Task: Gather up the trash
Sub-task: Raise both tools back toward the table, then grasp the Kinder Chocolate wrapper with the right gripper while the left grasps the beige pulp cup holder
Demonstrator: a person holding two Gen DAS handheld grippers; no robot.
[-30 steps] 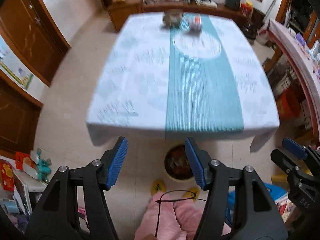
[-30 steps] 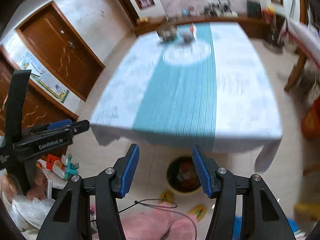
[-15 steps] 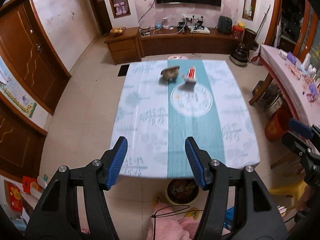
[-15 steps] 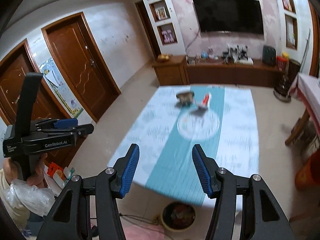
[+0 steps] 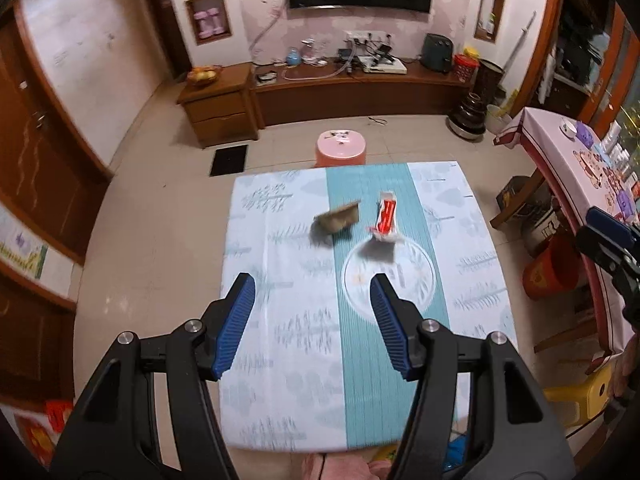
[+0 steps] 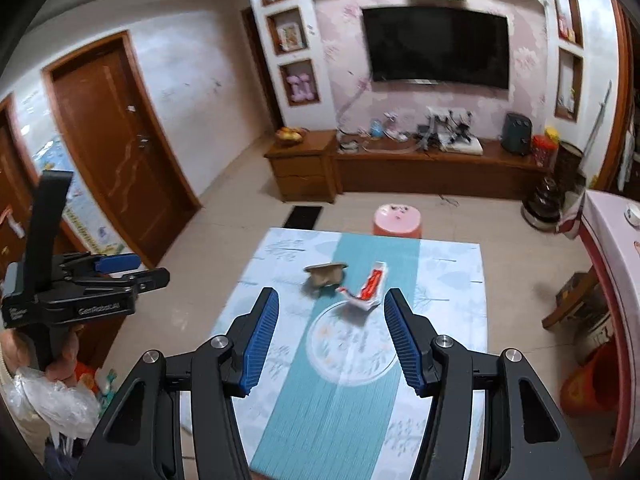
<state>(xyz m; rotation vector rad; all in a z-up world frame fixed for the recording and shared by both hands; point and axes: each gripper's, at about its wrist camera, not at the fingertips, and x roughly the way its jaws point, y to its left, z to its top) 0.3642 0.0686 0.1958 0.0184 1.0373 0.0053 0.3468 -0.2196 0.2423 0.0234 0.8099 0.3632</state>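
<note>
Two pieces of trash lie on the far half of the table [image 5: 280, 340]: a crumpled brown paper tray [image 5: 337, 217] and a red-and-white wrapper [image 5: 386, 218] to its right. Both show in the right wrist view too, the tray [image 6: 325, 274] and the wrapper [image 6: 369, 288]. My left gripper [image 5: 313, 322] is open and empty, high above the table's near half. My right gripper [image 6: 331, 338] is open and empty, also well short of the trash. The left gripper also shows from the side in the right wrist view [image 6: 100, 276], with a clear plastic bag [image 6: 48, 396] below the hand.
A pink stool [image 5: 341, 148] stands beyond the table. A wooden TV cabinet [image 5: 352, 92] lines the back wall. A second cloth-covered table [image 5: 576, 168] and an orange bucket [image 5: 554, 268] are at the right. Wooden doors [image 6: 116, 148] are at the left.
Both grippers have risen and tilted up, so the table looks smaller and more of the room shows. The bin under the table's near edge has dropped out of view. Jaws stay open.
</note>
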